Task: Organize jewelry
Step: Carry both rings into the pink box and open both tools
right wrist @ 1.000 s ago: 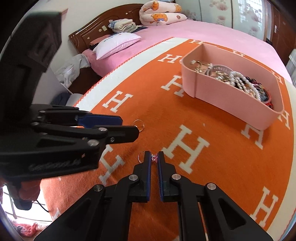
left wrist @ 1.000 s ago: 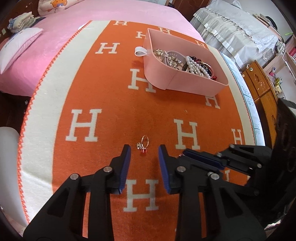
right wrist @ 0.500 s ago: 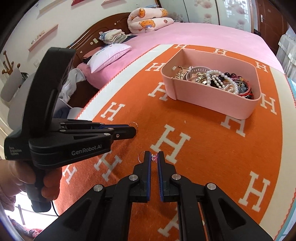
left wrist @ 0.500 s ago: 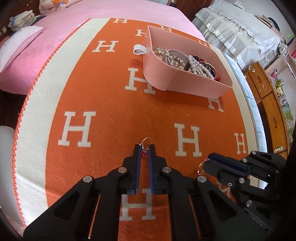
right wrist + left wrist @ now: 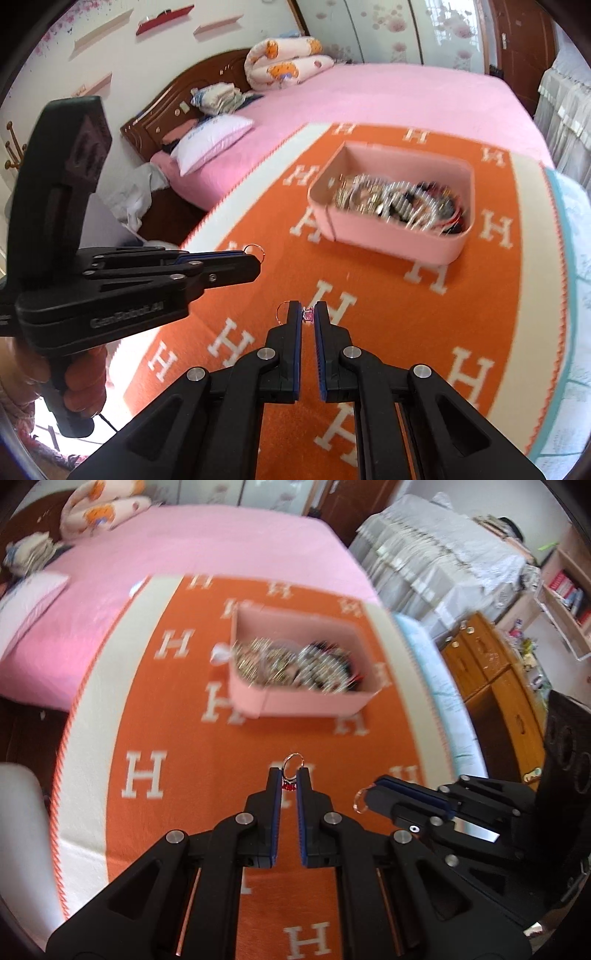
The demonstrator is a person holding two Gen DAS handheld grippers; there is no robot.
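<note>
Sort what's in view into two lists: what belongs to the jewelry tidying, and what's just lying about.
Belongs to the job:
- red-stone ring in the left gripper
- pink-stone ring in the right gripper
- pink jewelry box, already holding jewelry

Just lying about:
- white pillow
- rolled quilt
- folded clothes
- orange H-pattern blanket

A: What do the tools look like?
B: The left gripper (image 5: 289, 780) and right gripper (image 5: 307, 311) are black plastic, with blue-lined fingers (image 5: 273, 805) and silver screws.
A: Markings?
B: Grey "GenRobot.AI" lettering on the left one. The hand (image 5: 79, 384) on it shows reddish skin.
</note>
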